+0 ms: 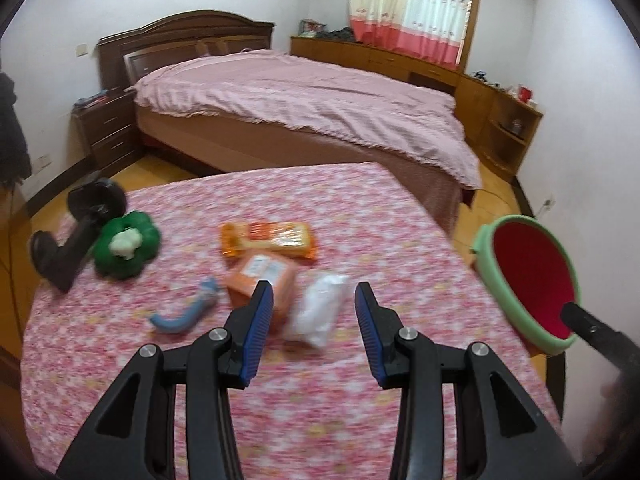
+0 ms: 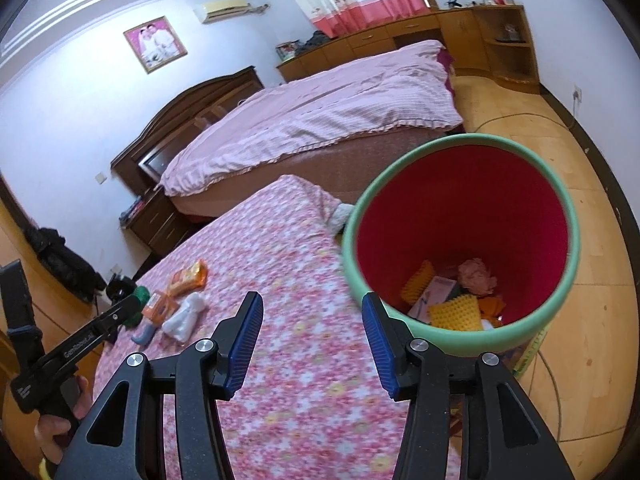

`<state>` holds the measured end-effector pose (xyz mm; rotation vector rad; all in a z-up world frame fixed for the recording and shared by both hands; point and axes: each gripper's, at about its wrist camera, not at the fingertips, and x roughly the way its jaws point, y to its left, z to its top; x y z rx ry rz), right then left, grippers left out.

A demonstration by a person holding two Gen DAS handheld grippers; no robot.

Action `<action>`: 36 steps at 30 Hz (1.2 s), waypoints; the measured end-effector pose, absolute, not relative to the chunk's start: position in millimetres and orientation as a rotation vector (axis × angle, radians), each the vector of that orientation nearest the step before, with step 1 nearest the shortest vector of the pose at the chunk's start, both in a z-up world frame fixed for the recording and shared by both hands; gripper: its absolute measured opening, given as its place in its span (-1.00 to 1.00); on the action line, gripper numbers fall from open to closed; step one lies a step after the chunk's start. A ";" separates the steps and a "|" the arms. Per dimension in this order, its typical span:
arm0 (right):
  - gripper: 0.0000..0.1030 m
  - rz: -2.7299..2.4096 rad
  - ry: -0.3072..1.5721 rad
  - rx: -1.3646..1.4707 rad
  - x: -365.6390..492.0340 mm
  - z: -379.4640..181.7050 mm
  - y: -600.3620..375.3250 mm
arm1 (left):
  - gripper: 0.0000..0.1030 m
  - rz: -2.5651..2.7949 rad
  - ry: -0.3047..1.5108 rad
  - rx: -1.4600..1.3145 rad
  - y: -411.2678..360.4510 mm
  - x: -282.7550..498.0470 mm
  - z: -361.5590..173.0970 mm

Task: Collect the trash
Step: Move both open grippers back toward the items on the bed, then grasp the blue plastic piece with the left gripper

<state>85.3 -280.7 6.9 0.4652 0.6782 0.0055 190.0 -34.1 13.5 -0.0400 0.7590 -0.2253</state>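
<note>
With fingers apart and empty, the left claw [image 1: 314, 334] is hovering over the white packet [image 1: 318, 308] on the counter [image 1: 280, 420], likely about to grab it, while the right claw [image 2: 312, 344], also spread, is waiting near the bin [image 2: 460, 236] at the counter's right edge.

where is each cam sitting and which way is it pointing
Left wrist: rides the open left gripper, facing across the pink floral tablecloth at the white crumpled plastic bag, toward the bed; its own fingers show.
Right wrist: rides the open right gripper, tilted down at the table's edge and into the green-rimmed red bin; own fingers show, plus the left gripper and hand.
Shared: tablecloth, bag, orange snack packets, bin, bed.
</note>
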 end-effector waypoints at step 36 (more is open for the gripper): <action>0.07 0.186 0.909 0.328 191.5 -36.2 -124.6 | -0.71 -0.158 0.880 -0.158 75.0 245.9 -60.0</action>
